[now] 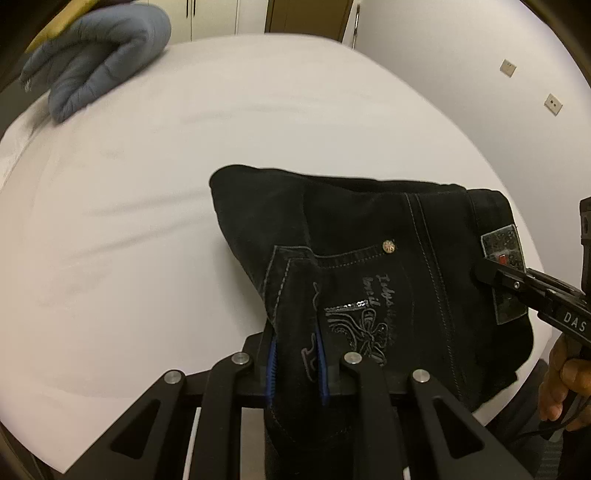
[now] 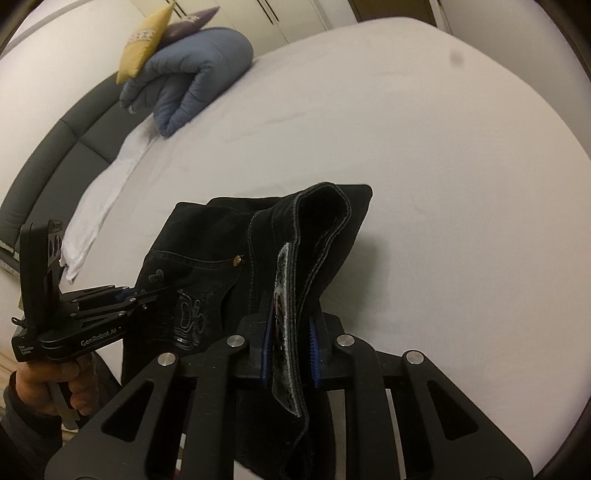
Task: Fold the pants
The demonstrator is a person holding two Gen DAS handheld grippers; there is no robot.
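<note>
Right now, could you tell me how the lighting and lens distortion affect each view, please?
Left wrist view: fisheye bows the bed edge, and the black pants lose detail. Right wrist view: the same bowing, a dark smudge top right, soft shadow beside the pants.

A wide bed [image 2: 443, 166] in a smooth white sheet fills both views, faintly creased. At its far corner lies a folded blue-grey quilted duvet [image 2: 192, 81], with a yellow cushion [image 2: 144, 40] and a purple one [image 2: 195, 18] propped on top. Near the front edge, black jeans [image 1: 332, 229] drape onto the sheet.
</note>
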